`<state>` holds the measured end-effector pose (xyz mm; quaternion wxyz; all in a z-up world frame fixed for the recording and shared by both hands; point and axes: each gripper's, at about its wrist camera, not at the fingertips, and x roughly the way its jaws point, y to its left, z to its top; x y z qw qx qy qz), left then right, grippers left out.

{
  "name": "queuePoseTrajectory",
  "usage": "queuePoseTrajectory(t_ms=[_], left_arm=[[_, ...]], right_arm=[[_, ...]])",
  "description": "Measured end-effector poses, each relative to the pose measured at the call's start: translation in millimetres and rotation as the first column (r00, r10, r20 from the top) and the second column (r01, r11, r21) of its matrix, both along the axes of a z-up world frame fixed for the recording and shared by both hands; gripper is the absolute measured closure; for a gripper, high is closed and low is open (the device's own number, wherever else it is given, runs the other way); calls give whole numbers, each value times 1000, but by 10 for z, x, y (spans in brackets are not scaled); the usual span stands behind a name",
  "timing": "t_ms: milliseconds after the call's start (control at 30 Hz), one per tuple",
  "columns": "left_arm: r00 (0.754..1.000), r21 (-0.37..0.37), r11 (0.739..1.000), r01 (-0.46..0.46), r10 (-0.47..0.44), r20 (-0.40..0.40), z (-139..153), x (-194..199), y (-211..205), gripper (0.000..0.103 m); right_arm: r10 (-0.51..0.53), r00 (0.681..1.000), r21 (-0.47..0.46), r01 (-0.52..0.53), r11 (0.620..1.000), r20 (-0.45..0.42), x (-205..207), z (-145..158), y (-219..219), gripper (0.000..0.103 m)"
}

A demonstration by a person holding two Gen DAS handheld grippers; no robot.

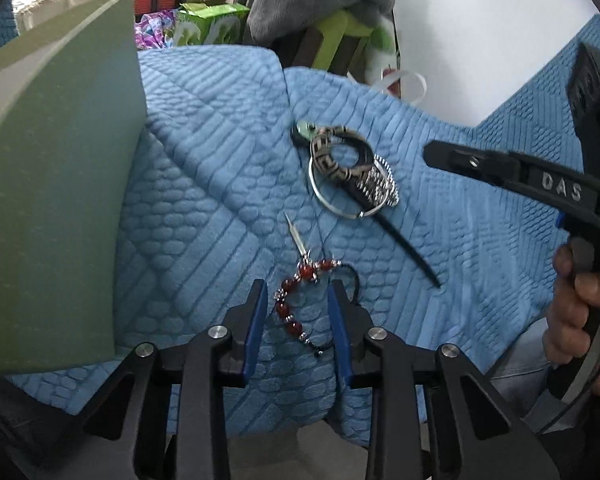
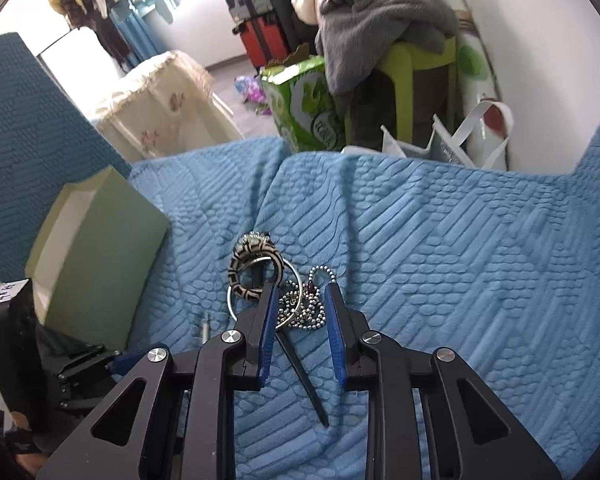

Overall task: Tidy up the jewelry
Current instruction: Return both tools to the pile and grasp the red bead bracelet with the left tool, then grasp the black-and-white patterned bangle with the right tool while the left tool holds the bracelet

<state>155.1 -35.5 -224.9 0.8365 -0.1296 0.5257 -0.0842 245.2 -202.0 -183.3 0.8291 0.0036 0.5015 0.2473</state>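
A red bead bracelet (image 1: pixel 296 300) lies on the blue quilted cover between the open jaws of my left gripper (image 1: pixel 298 292). Beyond it lies a small silver pin (image 1: pixel 296 236). A jewelry pile lies further back: a patterned bangle (image 1: pixel 332 152), a silver ring bangle (image 1: pixel 332 200), a ball chain (image 1: pixel 384 188) and a black stick (image 1: pixel 404 246). In the right wrist view my right gripper (image 2: pixel 302 300) is open over the ball chain (image 2: pixel 304 308), with the patterned bangle (image 2: pixel 252 272) just ahead. The green open box (image 2: pixel 96 248) stands to the left.
The green box (image 1: pixel 52 200) fills the left of the left wrist view. The right gripper's body (image 1: pixel 540 184) and the hand are at the right. Beyond the cover's far edge are a green carton (image 2: pixel 304 104), a grey garment pile (image 2: pixel 380 20) and a white bag (image 2: pixel 460 136).
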Motion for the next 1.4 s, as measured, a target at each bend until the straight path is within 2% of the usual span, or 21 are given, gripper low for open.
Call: queuePoseTrajectory(t_ms=[100,300,400,467,567,667,800,933,1033,1100,1133,1233,1300,1333,1400], left_arm=[[1000,16,1000,11,-11,-1,-22,14,-34,73],[1000,57,998,23,-23,4,-16,12,-41,74],[1000,68,997,25,-25,1,-13,-3,-29,75],[1000,62,998,30,-30,-4,-11,-6,-22,76],[999,81,995,55,-54,-6,-9,3,-64,76],[998,91,993,69,-69,-1,-10,43,-90,77],[997,101,992,77,-78,6,-15,95,-77,85],[996,79,993,83,-84,10,-23,121,-70,85],[995,99,990,97,-99,14,-17,129,-108,86],[993,100,988,117,-119,14,-22,126,-141,97],[992,103,987,122,-124,14,-24,113,-155,96],[991,116,984,134,-136,15,-22,107,-183,96],[992,96,988,124,-126,13,-18,101,-153,97],[993,85,989,119,-121,17,-5,95,-135,97],[994,58,993,103,-104,31,41,87,-86,97]], right_arm=[[17,999,34,-16,999,-41,56,-109,49,84],[55,998,40,-54,998,-30,114,-155,201,84],[76,997,7,-76,997,-24,158,-214,301,84],[98,995,-16,-98,995,-26,167,-288,377,92],[119,993,-54,-120,991,-19,147,-351,446,96],[124,992,-68,-123,990,1,120,-326,453,99],[105,994,-71,-102,992,31,85,-244,397,100],[69,996,-68,-65,996,58,49,-139,283,100],[39,997,-58,-35,998,66,15,-76,195,100],[31,997,-60,-27,998,66,-14,-65,171,100],[30,998,-53,-27,998,58,-28,-68,167,100],[39,999,13,-40,999,37,-31,-100,199,98],[48,999,34,-48,998,7,-2,-158,244,91],[52,999,32,-52,998,2,10,-181,271,83],[57,998,23,-57,998,2,29,-210,314,81]])
